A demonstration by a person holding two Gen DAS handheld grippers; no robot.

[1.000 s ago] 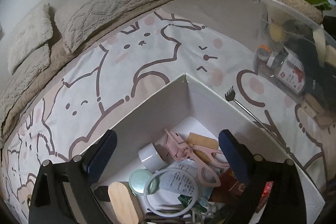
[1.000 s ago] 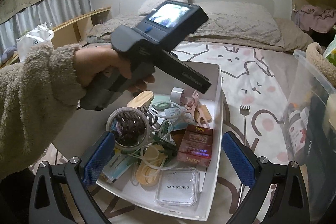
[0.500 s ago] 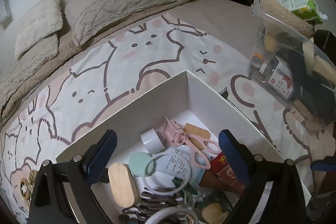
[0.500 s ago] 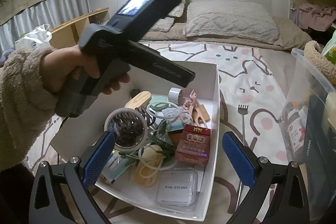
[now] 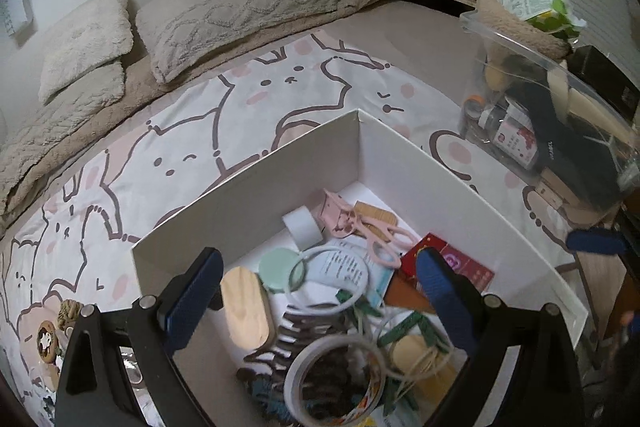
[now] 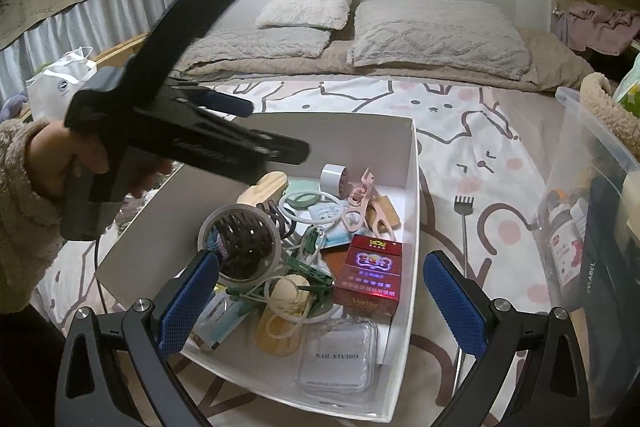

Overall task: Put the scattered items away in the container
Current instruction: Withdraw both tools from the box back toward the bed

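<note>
A white box [image 5: 248,183] [image 6: 412,187] sits on the bed, full of small items: tape roll [image 6: 240,247], red packet [image 6: 370,273], pink scissors [image 5: 360,227], wooden piece [image 5: 244,307], clear nail case [image 6: 336,359]. A metal back scratcher [image 6: 464,219] lies on the sheet right of the box. A small round brown item [image 5: 48,341] lies on the sheet left of the box. My left gripper [image 5: 316,291] is open and empty above the box. My right gripper [image 6: 316,295] is open and empty over the box's near end.
A clear plastic bin [image 5: 560,131] [image 6: 592,211] of bottles and dark items stands right of the box. Pillows [image 6: 436,31] lie at the bed's head. The left hand-held tool [image 6: 168,131] hangs over the box's left side.
The left gripper has drawn back and leftward, so more of the box's contents show. The right gripper has stayed nearly still.
</note>
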